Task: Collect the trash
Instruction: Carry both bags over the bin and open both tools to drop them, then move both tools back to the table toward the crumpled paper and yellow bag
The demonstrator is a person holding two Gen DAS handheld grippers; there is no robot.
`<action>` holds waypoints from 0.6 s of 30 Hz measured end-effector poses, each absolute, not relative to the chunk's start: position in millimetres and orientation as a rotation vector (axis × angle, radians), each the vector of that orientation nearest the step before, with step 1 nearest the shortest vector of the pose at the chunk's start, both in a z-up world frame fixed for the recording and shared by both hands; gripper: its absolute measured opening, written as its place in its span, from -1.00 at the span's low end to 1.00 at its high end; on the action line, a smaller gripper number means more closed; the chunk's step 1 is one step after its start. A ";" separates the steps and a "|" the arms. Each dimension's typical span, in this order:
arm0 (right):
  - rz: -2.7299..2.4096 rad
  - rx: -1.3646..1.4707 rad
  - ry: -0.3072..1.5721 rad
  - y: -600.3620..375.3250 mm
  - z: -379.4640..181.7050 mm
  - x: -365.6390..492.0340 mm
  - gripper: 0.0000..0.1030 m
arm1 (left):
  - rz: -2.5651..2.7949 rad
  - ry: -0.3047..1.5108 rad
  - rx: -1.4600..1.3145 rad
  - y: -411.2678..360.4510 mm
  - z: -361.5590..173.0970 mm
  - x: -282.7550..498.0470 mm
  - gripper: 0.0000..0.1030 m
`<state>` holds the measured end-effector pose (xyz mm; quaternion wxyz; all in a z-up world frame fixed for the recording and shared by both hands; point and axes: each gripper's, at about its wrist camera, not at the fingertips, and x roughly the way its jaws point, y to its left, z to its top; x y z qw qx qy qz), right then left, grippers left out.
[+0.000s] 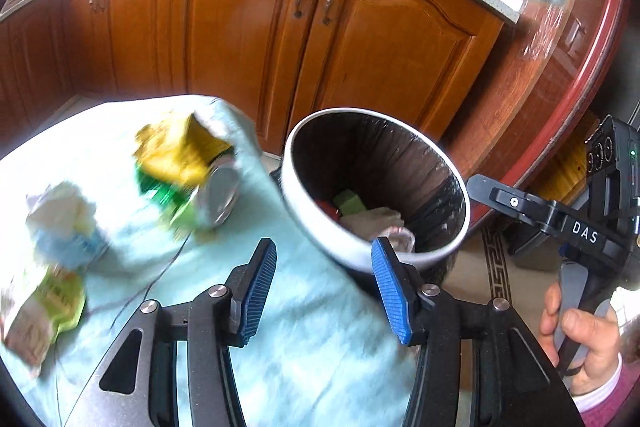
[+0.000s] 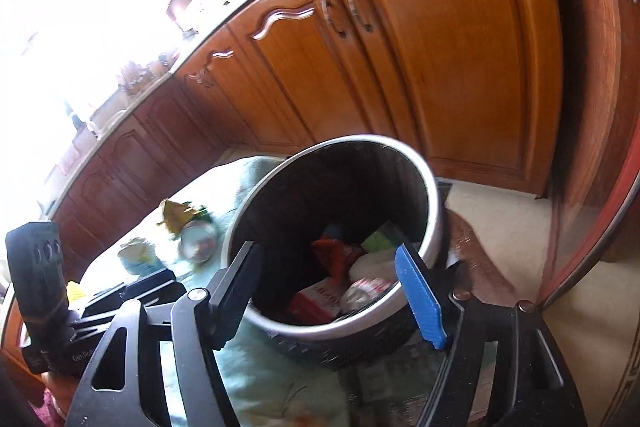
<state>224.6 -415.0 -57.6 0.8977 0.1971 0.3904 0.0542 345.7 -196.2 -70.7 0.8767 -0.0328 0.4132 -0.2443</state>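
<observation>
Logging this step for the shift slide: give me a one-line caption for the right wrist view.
Open right gripper poised above the round white-rimmed dark trash bin holding discarded wrappers.

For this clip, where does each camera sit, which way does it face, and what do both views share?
Left wrist: on the left hand-held gripper, angled down at the cloth-covered table, can and bin; its open fingers, the right hand and its tool show.
Right wrist: on the right hand-held gripper, angled down into the bin; its open fingers and the left tool show.
Shared: bin, table, can, wooden cabinets.
</observation>
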 end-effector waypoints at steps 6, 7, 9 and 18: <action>0.188 0.380 0.805 -376.2 -54.5 209.3 0.40 | -0.461 0.853 -0.098 -156.9 -72.6 307.6 -0.04; 0.201 0.373 0.806 -369.3 -53.9 208.1 0.40 | -0.451 0.850 -0.102 -149.6 -72.4 302.4 -0.04; 0.223 0.360 0.810 -356.6 -53.7 206.3 0.40 | -0.431 0.847 -0.118 -134.0 -70.1 292.5 -0.04; 0.296 0.327 0.838 -307.8 -61.8 203.8 0.40 | -0.332 0.833 -0.200 -75.2 -65.4 264.1 -0.04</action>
